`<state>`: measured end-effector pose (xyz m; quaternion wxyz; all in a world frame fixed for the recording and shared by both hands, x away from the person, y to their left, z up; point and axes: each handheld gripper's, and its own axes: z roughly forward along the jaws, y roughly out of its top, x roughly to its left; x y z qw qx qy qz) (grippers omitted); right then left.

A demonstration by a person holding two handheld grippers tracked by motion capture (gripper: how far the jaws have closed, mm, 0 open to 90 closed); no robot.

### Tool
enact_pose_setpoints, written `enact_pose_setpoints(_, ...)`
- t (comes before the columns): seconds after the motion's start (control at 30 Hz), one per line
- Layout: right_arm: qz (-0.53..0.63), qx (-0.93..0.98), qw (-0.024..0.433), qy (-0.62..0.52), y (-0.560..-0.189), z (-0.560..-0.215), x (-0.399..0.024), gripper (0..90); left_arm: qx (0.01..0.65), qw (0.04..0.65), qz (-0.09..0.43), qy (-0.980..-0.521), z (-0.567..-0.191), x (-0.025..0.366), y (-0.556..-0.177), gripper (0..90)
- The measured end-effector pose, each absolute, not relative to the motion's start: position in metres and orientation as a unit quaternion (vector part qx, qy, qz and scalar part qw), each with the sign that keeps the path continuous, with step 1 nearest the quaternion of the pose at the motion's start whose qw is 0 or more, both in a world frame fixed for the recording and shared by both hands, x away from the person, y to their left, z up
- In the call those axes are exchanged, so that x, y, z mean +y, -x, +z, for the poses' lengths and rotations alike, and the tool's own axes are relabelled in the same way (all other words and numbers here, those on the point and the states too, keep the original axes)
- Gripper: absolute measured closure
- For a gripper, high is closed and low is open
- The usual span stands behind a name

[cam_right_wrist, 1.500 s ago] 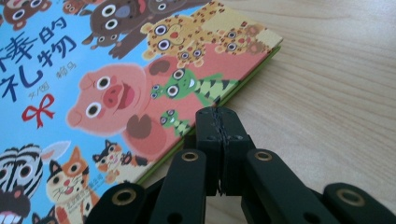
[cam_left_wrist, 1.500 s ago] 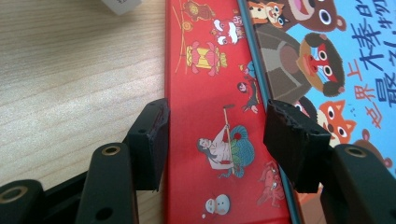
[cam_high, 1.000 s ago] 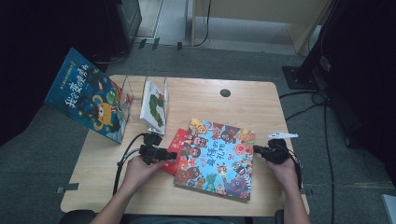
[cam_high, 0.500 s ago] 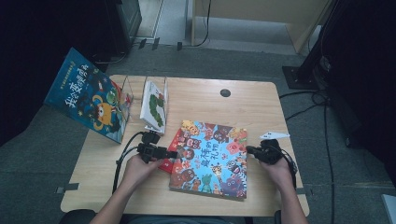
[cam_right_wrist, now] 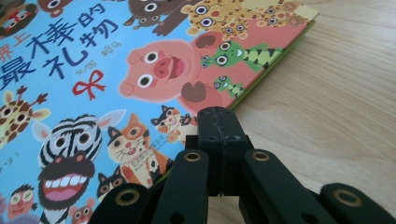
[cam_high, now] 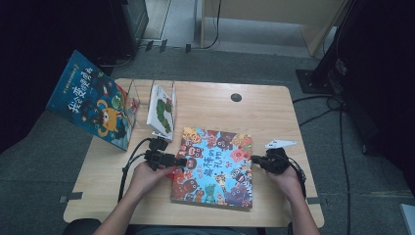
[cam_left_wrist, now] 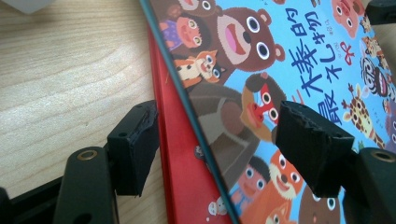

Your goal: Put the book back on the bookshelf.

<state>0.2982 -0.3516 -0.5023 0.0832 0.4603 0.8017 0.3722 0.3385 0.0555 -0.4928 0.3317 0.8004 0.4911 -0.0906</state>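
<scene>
Wooden table (cam_high: 274, 112): animal book (cam_high: 215, 169) slid left; left gripper (cam_high: 182, 161) jaws just widened, right gripper (cam_high: 255, 158) closed.

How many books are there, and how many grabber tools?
Books lying flat on the table: 2, the blue animal book and the red book under its edge.
Books standing up: 2, the dark blue book and the white book.
Grabber tools: 2, the left gripper and the right gripper.
Total: 6
</scene>
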Motion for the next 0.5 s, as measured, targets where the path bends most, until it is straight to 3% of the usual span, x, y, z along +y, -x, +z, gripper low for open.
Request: enact_pose_setpoints(0.5, 0.383, 0.811, 0.063, -0.439, -0.2954, -0.5026, -0.3433, 90.0, 0.496, 0.325, -0.091, -0.8, -0.4936, 0.0548, -0.3406, 31.6)
